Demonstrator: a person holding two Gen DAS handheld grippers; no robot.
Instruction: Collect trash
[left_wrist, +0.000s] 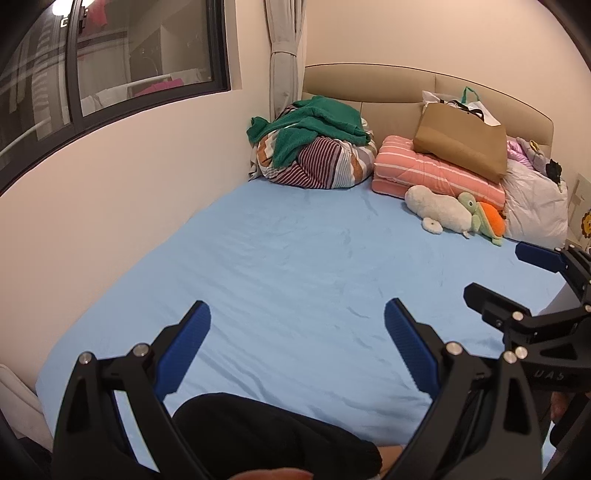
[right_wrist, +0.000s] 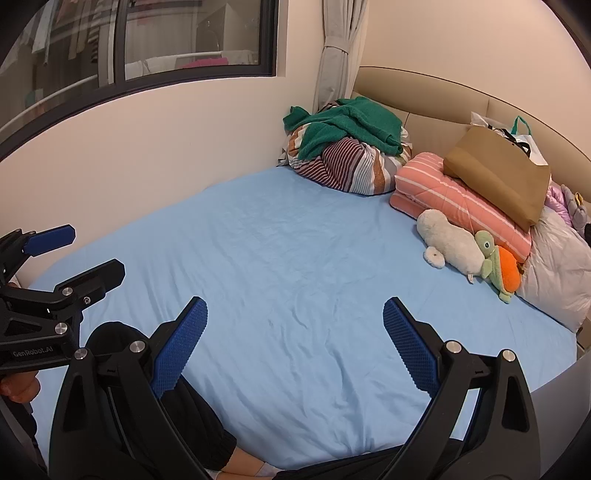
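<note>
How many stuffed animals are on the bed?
2: a white plush toy lying against the pink striped blanket, and a green-and-orange turtle touching its right side. Others may be hidden.

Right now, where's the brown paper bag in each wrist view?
Left wrist: brown paper bag upper right, leaning on the headboard, resting on the pink striped quilt.
Right wrist: brown paper bag far right, upper half, on the same quilt.
Shared landmark: the green towel on the striped bundle, left of the bag.
</note>
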